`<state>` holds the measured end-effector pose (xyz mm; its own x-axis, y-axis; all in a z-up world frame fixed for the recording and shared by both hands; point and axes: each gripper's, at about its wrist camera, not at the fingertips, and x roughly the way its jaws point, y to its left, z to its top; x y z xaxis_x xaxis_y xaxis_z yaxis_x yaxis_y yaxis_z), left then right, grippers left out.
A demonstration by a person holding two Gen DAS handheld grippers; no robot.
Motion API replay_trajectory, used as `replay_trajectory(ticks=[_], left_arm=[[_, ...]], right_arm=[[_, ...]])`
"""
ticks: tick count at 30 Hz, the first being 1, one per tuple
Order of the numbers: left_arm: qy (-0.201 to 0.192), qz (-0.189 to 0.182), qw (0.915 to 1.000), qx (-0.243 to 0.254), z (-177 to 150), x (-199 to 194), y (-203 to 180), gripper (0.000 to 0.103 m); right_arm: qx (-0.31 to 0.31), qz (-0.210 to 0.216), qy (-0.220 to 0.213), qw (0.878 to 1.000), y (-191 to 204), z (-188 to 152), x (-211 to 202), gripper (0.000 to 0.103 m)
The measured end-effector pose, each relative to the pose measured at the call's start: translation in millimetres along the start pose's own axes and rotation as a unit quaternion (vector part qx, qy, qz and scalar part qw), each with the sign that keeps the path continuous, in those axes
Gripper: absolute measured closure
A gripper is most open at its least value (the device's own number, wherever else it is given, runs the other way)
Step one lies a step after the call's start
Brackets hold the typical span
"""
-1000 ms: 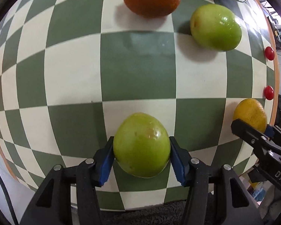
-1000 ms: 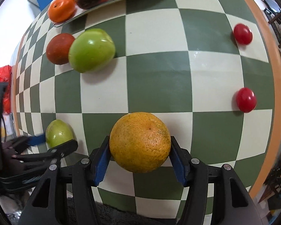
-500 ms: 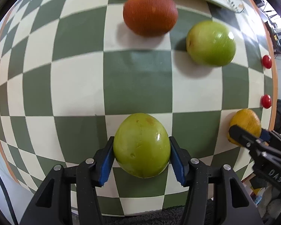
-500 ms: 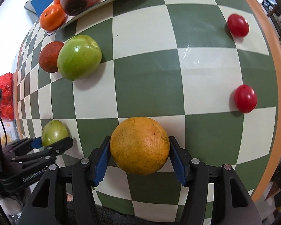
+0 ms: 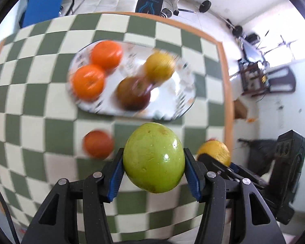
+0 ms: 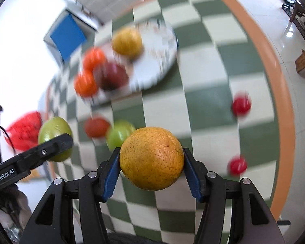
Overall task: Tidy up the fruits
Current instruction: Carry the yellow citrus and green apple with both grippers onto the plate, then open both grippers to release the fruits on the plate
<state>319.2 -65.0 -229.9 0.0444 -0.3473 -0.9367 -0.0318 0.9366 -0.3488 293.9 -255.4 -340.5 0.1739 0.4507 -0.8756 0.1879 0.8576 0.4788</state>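
Lifted clear of the checkered table (image 5: 40, 122) since a second ago: green fruit (image 5: 153, 157) clenched in left tongs (image 5: 153, 168), orange (image 6: 151, 158) in right tongs (image 6: 151, 169). Now facing the far plate (image 5: 172, 93); drop-off likely next.

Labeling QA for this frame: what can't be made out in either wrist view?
- Plate print: motion-blurred in both views.
- Dark fruit on the plate: type unclear, blurred.
- Loose green fruit: part hidden behind the held orange, right view.
- Underside of the held green fruit: faces away from the camera, left view.
- Red item off the table: blurred, part hidden by the left gripper.
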Motion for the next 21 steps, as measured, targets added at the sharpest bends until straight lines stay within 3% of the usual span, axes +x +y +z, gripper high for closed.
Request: replay_trajectory(ticks=[5, 9, 12, 21], left_arm=[[0.026, -0.039, 0.9957, -0.080, 44.2, 31.3, 1.9, 0.051], [0.070, -0.071, 0.9826, -0.157, 59.7, 72.8, 8.3, 0.051], [0.087, -0.078, 0.9760, -0.184, 63.9, 88.9, 10.2, 0.051], [0.109, -0.065, 0.9716, -0.199, 68.5, 101.6, 15.8, 0.051]], right_arm=[[0.016, 0.023, -0.014, 1.000, -12.1, 83.1, -1.0, 0.042], [0.026, 0.036, 0.008, 0.999, -15.0, 127.8, 25.1, 0.042], [0.039, 0.043, 0.030, 0.998, -23.4, 146.1, 44.2, 0.042], [0.051, 0.056, 0.074, 0.994, -26.4, 167.0, 82.7, 0.041]])
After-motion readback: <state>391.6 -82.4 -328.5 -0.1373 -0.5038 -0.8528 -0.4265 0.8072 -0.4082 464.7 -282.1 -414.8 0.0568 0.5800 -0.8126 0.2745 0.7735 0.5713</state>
